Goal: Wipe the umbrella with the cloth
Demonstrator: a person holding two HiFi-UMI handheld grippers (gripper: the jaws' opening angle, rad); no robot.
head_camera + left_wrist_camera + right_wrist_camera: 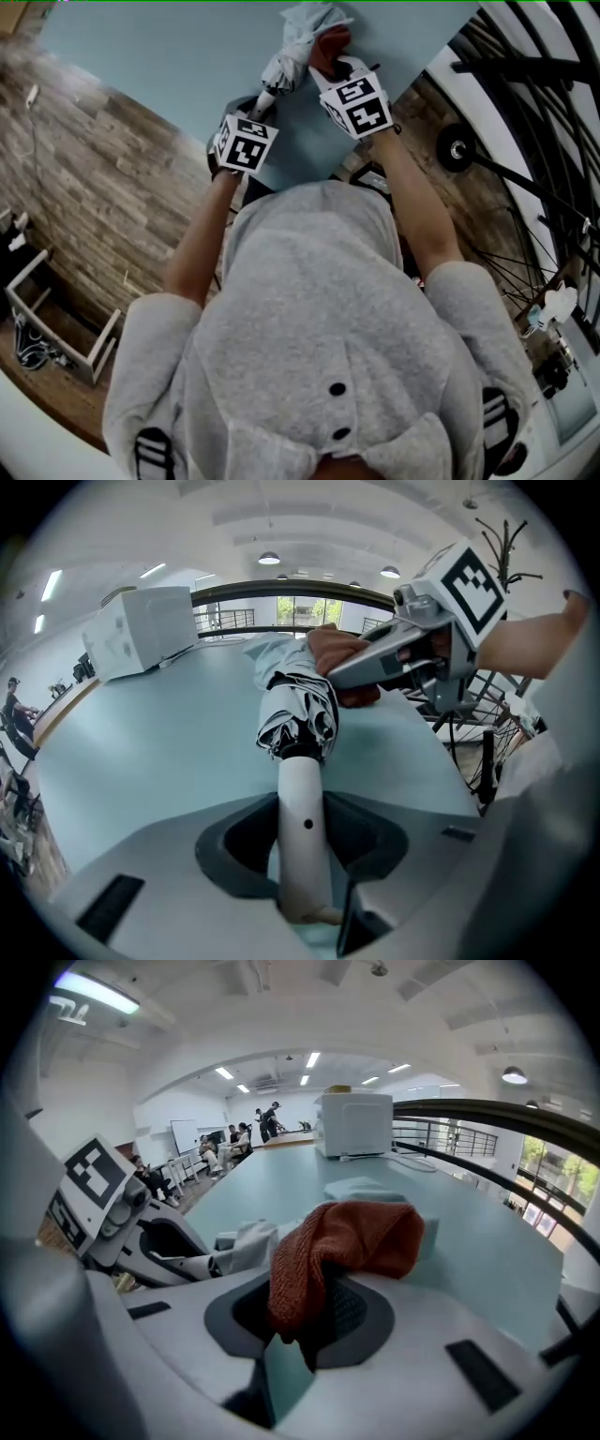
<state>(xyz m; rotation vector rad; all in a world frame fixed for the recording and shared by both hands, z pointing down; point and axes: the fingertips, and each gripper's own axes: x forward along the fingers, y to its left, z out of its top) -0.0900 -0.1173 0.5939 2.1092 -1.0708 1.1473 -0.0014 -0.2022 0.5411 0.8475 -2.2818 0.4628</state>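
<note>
Umbrella gripped at its white handle by the left gripper, jaws standing fairly wide around the tube. Outward from there, toward 12 o'clock in the left gripper view: folded grey-and-white canopy, lying on the pale desk and pointing away.

Right gripper clamped on a rust-red cloth, bunched up and draped forward over the jaws. From the left gripper view, reaches in from 2 o'clock and sets the cloth at the canopy's 1 o'clock side, against the fabric or just beside it; cannot tell for sure if touching. In the head view, both grippers close together at 12 o'clock, cloth to the right of the canopy.

Judged from this: setup done, with umbrella steadied and cloth in hand and brought to the fabric. Wiping itself likely at its start or early on. No dirt or wet marks visible, so no telling how much is cleaned. Probably left: strokes along the canopy, then the other sides.
</note>
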